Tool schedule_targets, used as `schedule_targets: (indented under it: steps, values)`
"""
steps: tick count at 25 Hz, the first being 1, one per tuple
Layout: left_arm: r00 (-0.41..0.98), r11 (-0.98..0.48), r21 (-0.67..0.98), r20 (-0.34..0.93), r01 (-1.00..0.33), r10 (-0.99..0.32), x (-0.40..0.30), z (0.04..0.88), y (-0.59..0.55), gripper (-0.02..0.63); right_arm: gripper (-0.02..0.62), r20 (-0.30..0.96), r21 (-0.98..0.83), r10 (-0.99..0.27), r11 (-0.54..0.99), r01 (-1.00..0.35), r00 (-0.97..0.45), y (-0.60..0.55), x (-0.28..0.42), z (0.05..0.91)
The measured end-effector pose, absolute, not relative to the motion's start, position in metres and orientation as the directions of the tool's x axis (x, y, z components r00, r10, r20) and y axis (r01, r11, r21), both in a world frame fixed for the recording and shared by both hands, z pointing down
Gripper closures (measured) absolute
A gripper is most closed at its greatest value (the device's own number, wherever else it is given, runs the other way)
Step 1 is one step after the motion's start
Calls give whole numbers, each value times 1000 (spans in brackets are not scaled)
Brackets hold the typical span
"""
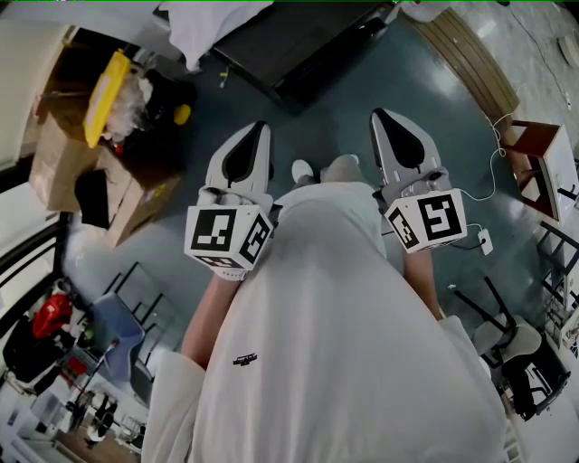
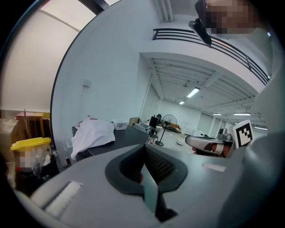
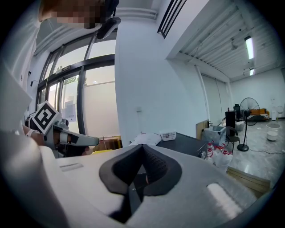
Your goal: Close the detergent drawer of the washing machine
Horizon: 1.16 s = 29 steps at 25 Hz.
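Both grippers are held level against the person's white shirt (image 1: 344, 344), side by side and well apart, noses pointing away from the body over the dark floor (image 1: 362, 99).

The left gripper (image 1: 259, 128) has its jaws pressed together with nothing between them; its own view shows the two dark pads (image 2: 158, 165) meeting along a single seam. The right gripper (image 1: 380, 116) is likewise closed and empty, its pads (image 3: 153, 167) meeting in the same way. A marker cube (image 1: 226, 237) sits at the rear of the left tool and another (image 1: 427, 222) at the rear of the right.

The toes of two pale shoes (image 1: 303, 170) show on the floor between the grippers. Ahead stands a black table (image 1: 298, 50), with a white cloth (image 1: 213, 27) heaped on its left end and hanging over the edge. To the left of the table, cardboard boxes (image 1: 63, 136) stand on the floor, a yellow-lidded container (image 1: 107, 86) among them. A pedestal fan (image 3: 249, 120) stands far off across the hall.

The detergent drawer and the washing machine show in none of the three views.
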<state>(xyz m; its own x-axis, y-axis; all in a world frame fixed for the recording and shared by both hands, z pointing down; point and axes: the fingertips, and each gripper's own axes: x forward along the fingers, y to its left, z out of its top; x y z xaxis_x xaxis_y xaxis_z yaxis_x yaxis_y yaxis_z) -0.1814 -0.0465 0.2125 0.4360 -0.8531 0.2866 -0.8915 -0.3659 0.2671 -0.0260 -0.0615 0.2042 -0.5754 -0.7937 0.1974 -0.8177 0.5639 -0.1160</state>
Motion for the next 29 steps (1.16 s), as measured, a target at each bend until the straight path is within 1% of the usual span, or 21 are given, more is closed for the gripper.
schedule_targets:
  steps: [7,29]
  values:
    - [434,-361,273,288,-892,-854,-181,214,-47,591,594,232,-98,-781,574,-813,-579,-64,-32,209]
    - [436,-363,277,280,-890,-855,-177,211,-40,591,594,205,-71,-770,605,-793,-605,-62,-43,198]
